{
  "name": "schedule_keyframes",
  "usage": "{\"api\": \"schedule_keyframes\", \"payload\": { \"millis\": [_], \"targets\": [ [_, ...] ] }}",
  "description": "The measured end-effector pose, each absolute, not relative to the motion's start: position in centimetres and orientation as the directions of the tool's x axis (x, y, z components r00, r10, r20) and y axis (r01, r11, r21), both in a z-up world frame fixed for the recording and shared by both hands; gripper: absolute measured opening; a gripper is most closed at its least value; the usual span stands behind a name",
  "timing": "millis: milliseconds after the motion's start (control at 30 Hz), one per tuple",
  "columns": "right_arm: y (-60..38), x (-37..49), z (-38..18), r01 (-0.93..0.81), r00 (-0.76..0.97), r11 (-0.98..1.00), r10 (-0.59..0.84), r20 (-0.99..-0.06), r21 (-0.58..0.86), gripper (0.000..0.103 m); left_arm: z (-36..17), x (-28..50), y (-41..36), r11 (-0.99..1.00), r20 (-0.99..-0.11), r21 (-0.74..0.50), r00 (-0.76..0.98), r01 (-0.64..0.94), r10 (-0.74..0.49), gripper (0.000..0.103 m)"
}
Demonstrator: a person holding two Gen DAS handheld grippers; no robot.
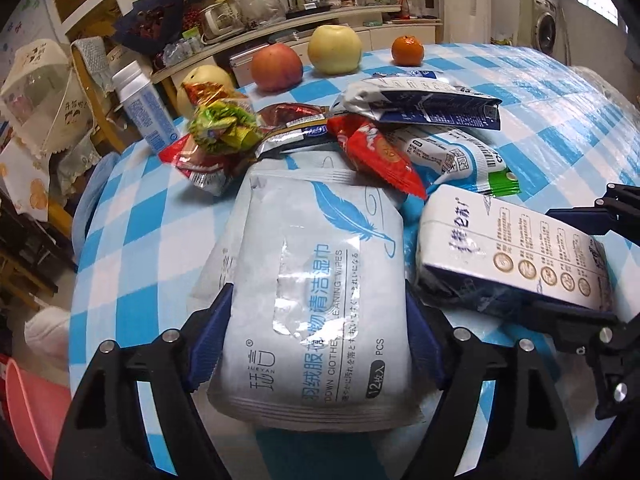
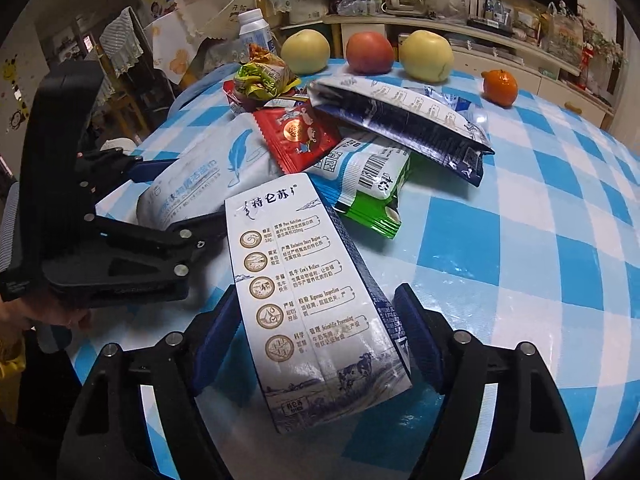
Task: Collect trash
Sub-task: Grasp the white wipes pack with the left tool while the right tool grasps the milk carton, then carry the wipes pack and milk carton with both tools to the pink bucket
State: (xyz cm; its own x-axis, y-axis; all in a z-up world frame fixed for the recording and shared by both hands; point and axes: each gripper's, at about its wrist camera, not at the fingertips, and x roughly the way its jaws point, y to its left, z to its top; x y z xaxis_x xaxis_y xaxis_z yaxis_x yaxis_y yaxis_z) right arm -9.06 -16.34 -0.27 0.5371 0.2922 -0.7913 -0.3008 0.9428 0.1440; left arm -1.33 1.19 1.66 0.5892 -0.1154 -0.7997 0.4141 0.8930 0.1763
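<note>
A pale blue wet-wipes pack (image 1: pixel 320 300) with a feather print lies on the checked table between the fingers of my left gripper (image 1: pixel 318 336), which are closed against its sides. A white and navy milk carton (image 2: pixel 308 300) lies flattened between the fingers of my right gripper (image 2: pixel 320 332), which press on it. The carton also shows in the left wrist view (image 1: pixel 516 256), and the wipes pack in the right wrist view (image 2: pixel 200 176). Behind them lies a heap of wrappers: a red snack packet (image 1: pixel 376 152), a navy and white pouch (image 1: pixel 424 104), a white barcode pouch (image 1: pixel 452 156), a green crumpled wrapper (image 1: pixel 224 124).
The round table (image 2: pixel 540 240) has a blue and white checked cloth. At its far edge stand two yellow apples (image 1: pixel 335 49), a red apple (image 1: pixel 277 67), a tangerine (image 1: pixel 407 51) and a white bottle (image 1: pixel 144 108). A pink bin (image 1: pixel 32 412) stands left below the table. Cluttered shelves lie behind.
</note>
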Motion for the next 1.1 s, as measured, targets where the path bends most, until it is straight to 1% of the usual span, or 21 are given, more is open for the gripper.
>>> {"api": "schedule_keyframes", "payload": {
  "millis": [233, 333, 400, 467, 633, 800, 900, 1100],
  "targets": [
    [-15.8, -10.0, 0.2, -0.307, 0.562, 0.946, 0.269, -0.782, 0.105, 0.069, 2.4, -3.9, 3.9, 0.939, -0.787, 0.085, 0.6, 0.333, -0.142, 0.079],
    [-15.4, -10.6, 0.4, -0.306, 0.58, 0.948, 0.259, -0.772, 0.087, 0.067, 3.4, -4.9, 5.4, 0.953, -0.764, 0.036, 0.623, 0.3, -0.167, 0.079],
    [-15.1, -10.9, 0.7, -0.302, 0.592, 0.95, 0.252, -0.766, 0.08, 0.066, 4.2, -5.6, 6.3, 0.96, -0.746, 0.038, 0.647, 0.278, -0.158, 0.079],
    [-14.8, -11.3, 1.2, -0.299, 0.606, 0.951, 0.25, -0.755, 0.076, 0.066, 5.2, -6.2, 7.6, 0.968, -0.724, 0.01, 0.669, 0.252, -0.167, 0.079],
    [-13.7, -12.2, 3.1, -0.296, 0.644, 0.95, 0.276, -0.713, 0.1, 0.066, 7.4, -6.9, 11.4, 0.984, -0.681, -0.056, 0.714, 0.169, -0.161, 0.079],
    [-10.5, -12.8, 6.0, -0.345, 0.659, 0.926, 0.357, -0.662, 0.155, 0.066, 9.8, -7.4, 15.7, 0.996, -0.638, -0.062, 0.764, 0.071, -0.094, 0.079],
    [-7.1, -12.8, 7.6, -0.398, 0.645, 0.9, 0.412, -0.643, 0.177, 0.066, 10.9, -7.7, 19.2, 0.996, -0.618, -0.085, 0.785, -0.014, -0.042, 0.079],
    [2.2, -12.0, 10.3, -0.535, 0.57, 0.807, 0.563, -0.599, 0.25, 0.066, 12.0, -8.5, 27.2, 0.963, -0.592, -0.13, 0.797, -0.237, 0.116, 0.079]
  ]
}}
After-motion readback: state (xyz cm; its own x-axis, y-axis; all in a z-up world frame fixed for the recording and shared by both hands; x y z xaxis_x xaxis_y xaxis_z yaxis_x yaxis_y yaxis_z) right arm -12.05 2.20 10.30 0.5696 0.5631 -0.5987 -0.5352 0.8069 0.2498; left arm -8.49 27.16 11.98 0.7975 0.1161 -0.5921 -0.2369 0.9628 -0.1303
